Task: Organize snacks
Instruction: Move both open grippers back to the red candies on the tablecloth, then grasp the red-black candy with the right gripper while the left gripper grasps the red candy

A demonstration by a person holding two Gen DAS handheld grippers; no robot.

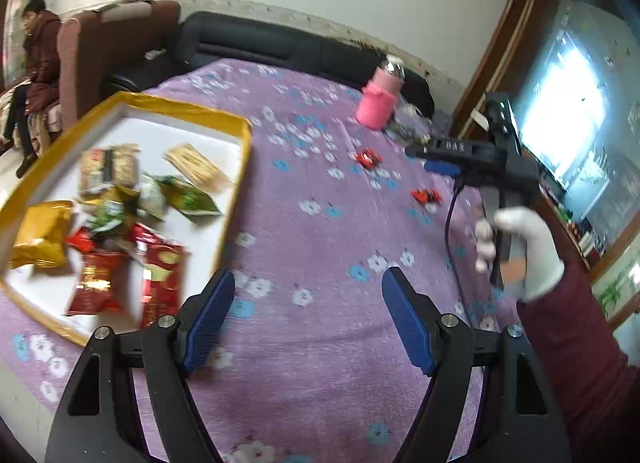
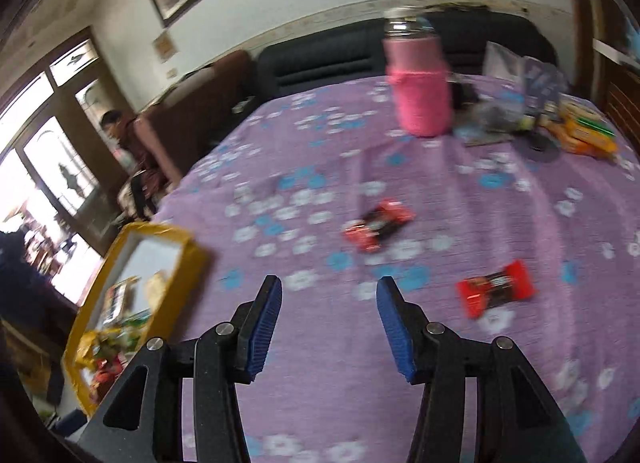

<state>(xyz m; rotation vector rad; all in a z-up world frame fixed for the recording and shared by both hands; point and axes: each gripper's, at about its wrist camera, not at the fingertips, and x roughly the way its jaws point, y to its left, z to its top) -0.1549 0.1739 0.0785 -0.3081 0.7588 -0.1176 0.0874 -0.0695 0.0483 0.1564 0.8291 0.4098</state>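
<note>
From the left wrist, your left gripper (image 1: 308, 315) hovers with jaws wide and empty over the purple cloth (image 1: 320, 343) on the bench, the gold-rimmed tray (image 1: 240, 167) of snacks beside it. From the right wrist, your right gripper (image 2: 329, 327) is also parted and empty, two red snack packets (image 2: 379, 225) (image 2: 496, 287) ahead; the view is blurred, so you may misjudge and pinch cloth.

No legible text, snack wrappers (image 1: 120, 231) printed but too blurred to read
</note>
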